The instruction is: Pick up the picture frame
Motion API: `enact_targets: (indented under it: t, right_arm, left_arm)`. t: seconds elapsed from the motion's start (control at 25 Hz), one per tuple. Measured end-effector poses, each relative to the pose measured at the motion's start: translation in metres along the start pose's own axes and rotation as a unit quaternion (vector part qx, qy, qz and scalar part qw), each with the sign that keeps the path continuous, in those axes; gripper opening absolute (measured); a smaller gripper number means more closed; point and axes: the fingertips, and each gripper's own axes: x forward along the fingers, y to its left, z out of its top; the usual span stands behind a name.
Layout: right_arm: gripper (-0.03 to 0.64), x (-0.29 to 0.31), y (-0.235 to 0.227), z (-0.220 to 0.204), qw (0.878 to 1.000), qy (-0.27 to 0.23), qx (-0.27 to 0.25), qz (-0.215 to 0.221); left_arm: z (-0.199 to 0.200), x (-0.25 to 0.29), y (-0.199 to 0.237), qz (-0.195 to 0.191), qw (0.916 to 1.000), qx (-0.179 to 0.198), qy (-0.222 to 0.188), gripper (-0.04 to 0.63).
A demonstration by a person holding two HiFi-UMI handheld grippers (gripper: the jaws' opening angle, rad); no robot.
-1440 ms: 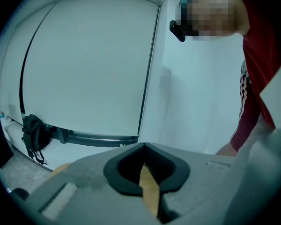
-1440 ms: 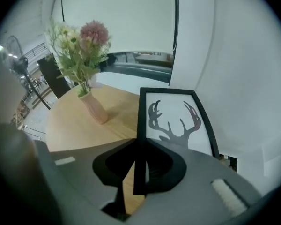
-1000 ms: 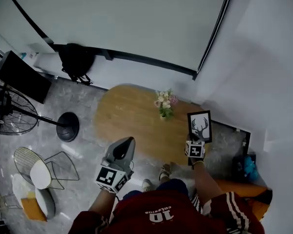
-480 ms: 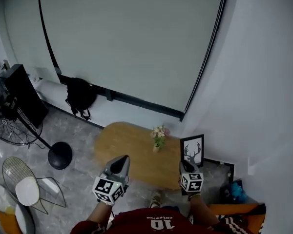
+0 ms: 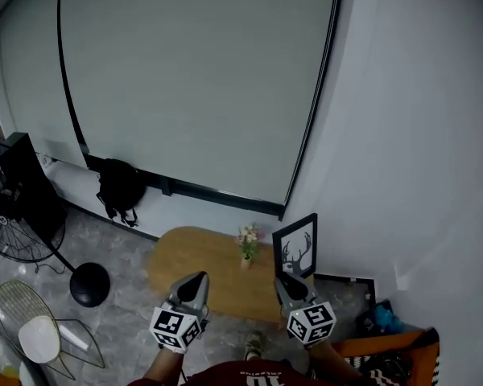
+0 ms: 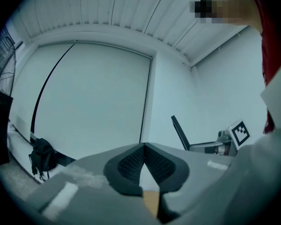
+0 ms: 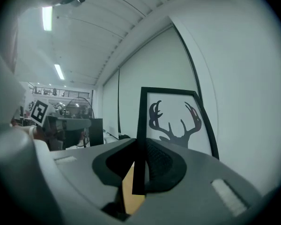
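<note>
Fingers (image 7: 160,161) of the right gripper (image 5: 283,280) clamp the left edge of the picture frame (image 5: 296,246). It hangs upright at the gripper's 12 o'clock, long axis running 6 to 12, antler print facing the person. The left gripper (image 5: 196,280) holds its fingers together on nothing. A second ago the frame sat lower, by the right end of the wooden worktop (image 5: 193,256); both grippers are higher now.

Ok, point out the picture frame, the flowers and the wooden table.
picture frame (image 5: 296,250): head view, on the antler print in its middle.
flowers (image 5: 247,235): head view, on the blossoms.
wooden table (image 5: 195,257): head view, on bare top left of the flowers.
</note>
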Motion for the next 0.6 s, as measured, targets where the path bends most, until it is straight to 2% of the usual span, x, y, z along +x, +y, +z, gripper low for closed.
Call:
enact_targets:
  t: [0.32, 0.6]
  right_arm:
    - [0.064, -0.03, 0.035, 0.034, 0.999, -0.054, -0.006, 0.007]
    - [0.063, -0.035, 0.043, 0.039, 0.998, -0.065, -0.004, -0.02]
  left_arm:
    - [0.009, -0.02, -0.012, -0.009, 0.9999, 0.006, -0.014, -0.003]
    - [0.024, -0.033, -0.008, 0.002, 0.9996, 0.018, -0.023, -0.003]
